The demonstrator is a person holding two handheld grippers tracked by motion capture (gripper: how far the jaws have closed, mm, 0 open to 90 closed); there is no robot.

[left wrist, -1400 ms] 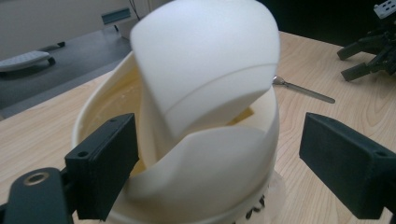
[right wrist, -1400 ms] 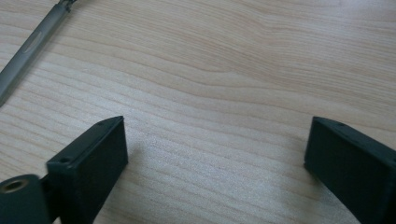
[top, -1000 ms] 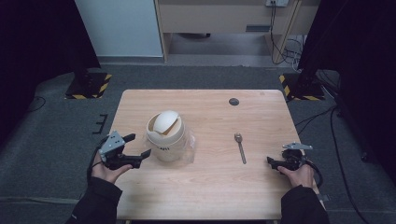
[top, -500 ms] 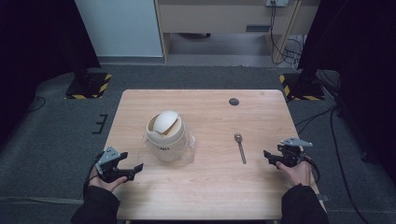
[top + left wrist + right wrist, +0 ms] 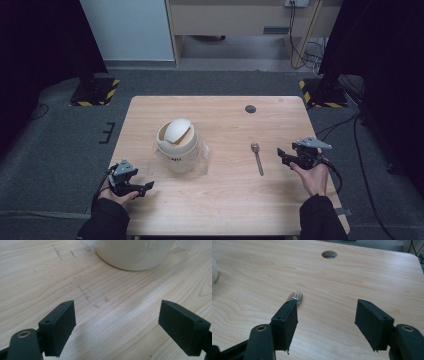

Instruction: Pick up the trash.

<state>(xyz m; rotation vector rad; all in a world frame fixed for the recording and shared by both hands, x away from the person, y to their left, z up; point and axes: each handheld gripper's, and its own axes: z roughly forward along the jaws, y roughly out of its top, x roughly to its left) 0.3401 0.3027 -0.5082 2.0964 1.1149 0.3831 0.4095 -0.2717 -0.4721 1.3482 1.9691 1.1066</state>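
The left gripper (image 5: 131, 183) is sitting at the lower left of the high view, jaws spread wide over bare wood with nothing between them. The right gripper (image 5: 295, 156) is hovering at right of centre, jaws partly open and just closing, empty. Nothing is grasped yet, so the work is barely beginning.

Largest to smallest: the table (image 5: 225, 215); the white lidded container (image 5: 177, 142), wrapped in clear plastic, left of centre; the spork (image 5: 257, 157) lying beside the right gripper. In the right gripper view, one pad is covering the spork (image 5: 298, 295) handle.
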